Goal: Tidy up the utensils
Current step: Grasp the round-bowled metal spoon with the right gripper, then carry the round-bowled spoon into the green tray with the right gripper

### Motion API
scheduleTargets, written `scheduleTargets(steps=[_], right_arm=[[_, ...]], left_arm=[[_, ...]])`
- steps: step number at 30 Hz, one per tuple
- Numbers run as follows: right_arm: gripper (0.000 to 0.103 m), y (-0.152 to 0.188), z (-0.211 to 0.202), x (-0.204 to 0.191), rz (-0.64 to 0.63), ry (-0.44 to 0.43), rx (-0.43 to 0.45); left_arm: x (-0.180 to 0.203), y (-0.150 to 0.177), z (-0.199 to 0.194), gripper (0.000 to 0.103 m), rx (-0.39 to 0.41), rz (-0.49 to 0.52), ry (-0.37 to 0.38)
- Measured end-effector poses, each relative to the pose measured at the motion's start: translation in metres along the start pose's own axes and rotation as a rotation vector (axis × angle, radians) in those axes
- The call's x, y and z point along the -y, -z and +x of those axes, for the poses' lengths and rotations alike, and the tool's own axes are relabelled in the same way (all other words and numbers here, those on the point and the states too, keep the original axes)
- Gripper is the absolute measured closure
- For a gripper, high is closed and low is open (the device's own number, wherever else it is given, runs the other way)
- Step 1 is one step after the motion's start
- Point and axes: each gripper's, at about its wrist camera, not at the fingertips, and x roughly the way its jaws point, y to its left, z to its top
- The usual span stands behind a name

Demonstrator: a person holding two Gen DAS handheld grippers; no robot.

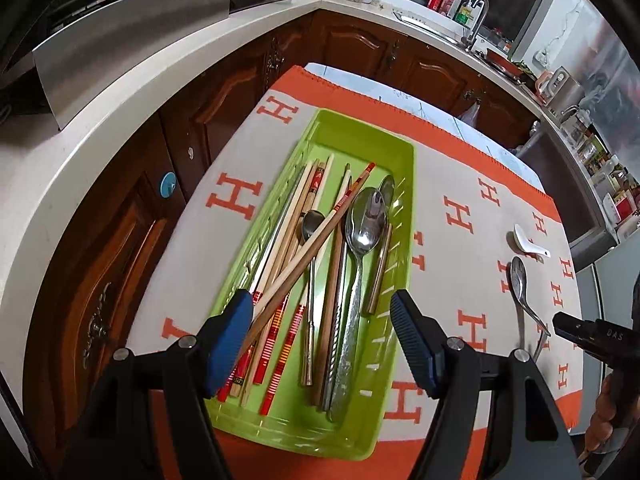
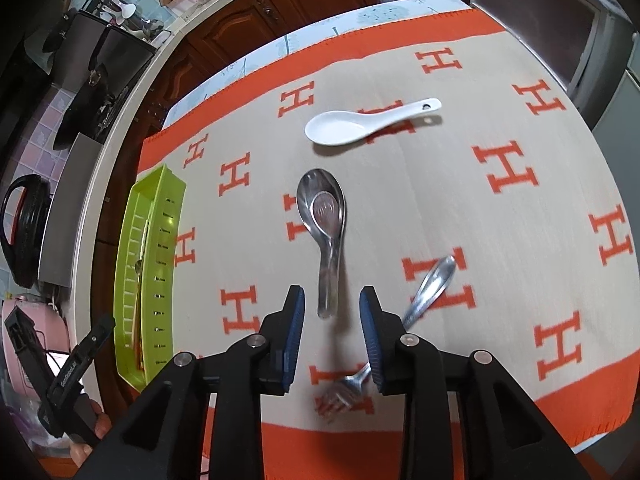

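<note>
In the left wrist view a green tray (image 1: 352, 140) holds several chopsticks (image 1: 316, 196) and metal spoons (image 1: 366, 220). My left gripper (image 1: 322, 304) hangs open over its near end. One brown chopstick (image 1: 296, 268) lies slanted, with its lower end against the left pad (image 1: 234, 332). In the right wrist view my right gripper (image 2: 332, 294) stands partly open above the cloth. The end of a metal spoon's (image 2: 322, 208) handle lies just beyond its tips. A blurred fork (image 2: 430, 286) slants past the right finger (image 2: 372, 332), free of the pads. A white ceramic spoon (image 2: 348, 126) lies farther off.
An orange and beige cloth (image 2: 500, 240) with H marks covers the table. Wooden cabinets (image 1: 224, 92) and a white counter (image 1: 120, 120) run close along the tray's left and far sides. A sink (image 1: 472, 28) and bottles stand at the back. A hand (image 2: 86, 436) holds the left gripper's handle.
</note>
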Motion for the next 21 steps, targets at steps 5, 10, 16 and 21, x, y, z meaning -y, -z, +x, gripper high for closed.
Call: scheduleTargets(steps=[5, 10, 16, 21], right_arm=[[0.074, -0.015, 0.016, -0.003, -0.005, 0.011, -0.018], [0.074, -0.035, 0.036, -0.004, -0.013, 0.035, -0.028], [0.074, -0.056, 0.065, 0.003, -0.014, 0.07, -0.043], [0.074, -0.068, 0.082, -0.002, -0.047, 0.096, -0.024]], left_arm=[[0.005, 0.001, 0.002, 0.026, 0.009, 0.006, -0.03], [0.008, 0.003, 0.005, 0.025, 0.023, 0.008, -0.055], [0.01, 0.007, 0.01, 0.024, 0.016, -0.003, -0.044], [0.009, 0.008, 0.014, 0.024, 0.007, -0.007, -0.045]])
